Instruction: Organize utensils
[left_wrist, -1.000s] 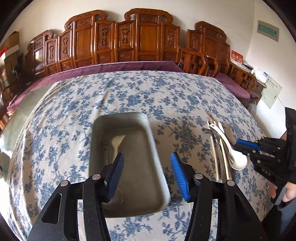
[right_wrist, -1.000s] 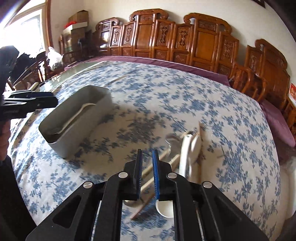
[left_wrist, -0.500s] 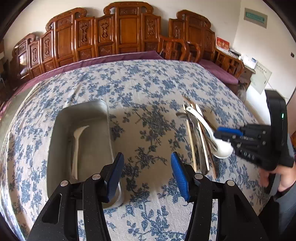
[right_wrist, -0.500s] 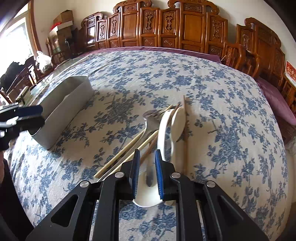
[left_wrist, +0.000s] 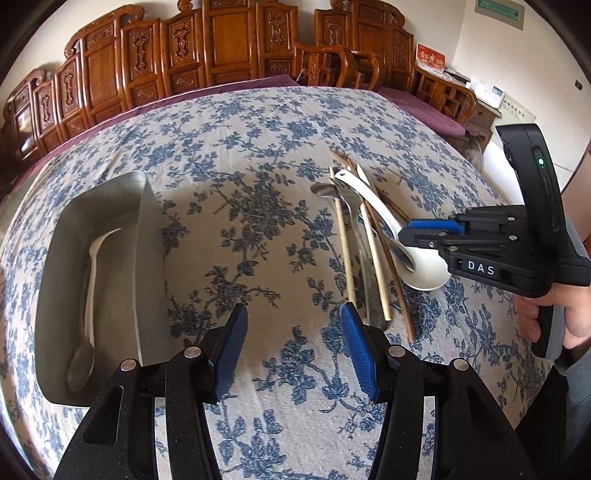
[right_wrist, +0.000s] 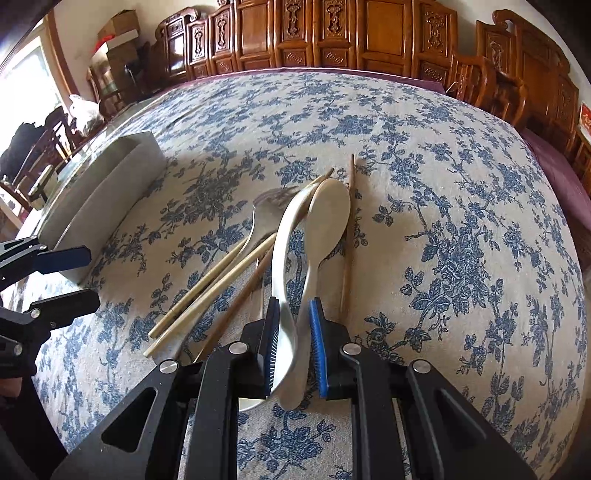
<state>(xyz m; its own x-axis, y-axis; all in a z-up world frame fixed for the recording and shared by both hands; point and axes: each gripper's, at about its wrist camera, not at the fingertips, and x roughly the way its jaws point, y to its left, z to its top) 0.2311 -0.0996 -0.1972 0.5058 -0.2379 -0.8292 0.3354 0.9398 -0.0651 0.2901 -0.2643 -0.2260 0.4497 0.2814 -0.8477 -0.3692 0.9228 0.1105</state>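
the right gripper (right_wrist: 293, 347) is low over the pile of utensils on the flowered tablecloth (right_wrist: 443, 192); its jaws are partly spread, and the handles of a white ceramic spoon (right_wrist: 284, 240) and a beige spoon (right_wrist: 327, 221) are between them, though i cannot tell if the pads press. the left gripper (left_wrist: 293, 349) is half spread and empty, beside the metal tray (left_wrist: 149, 236), which holds one white spoon (left_wrist: 90, 280).
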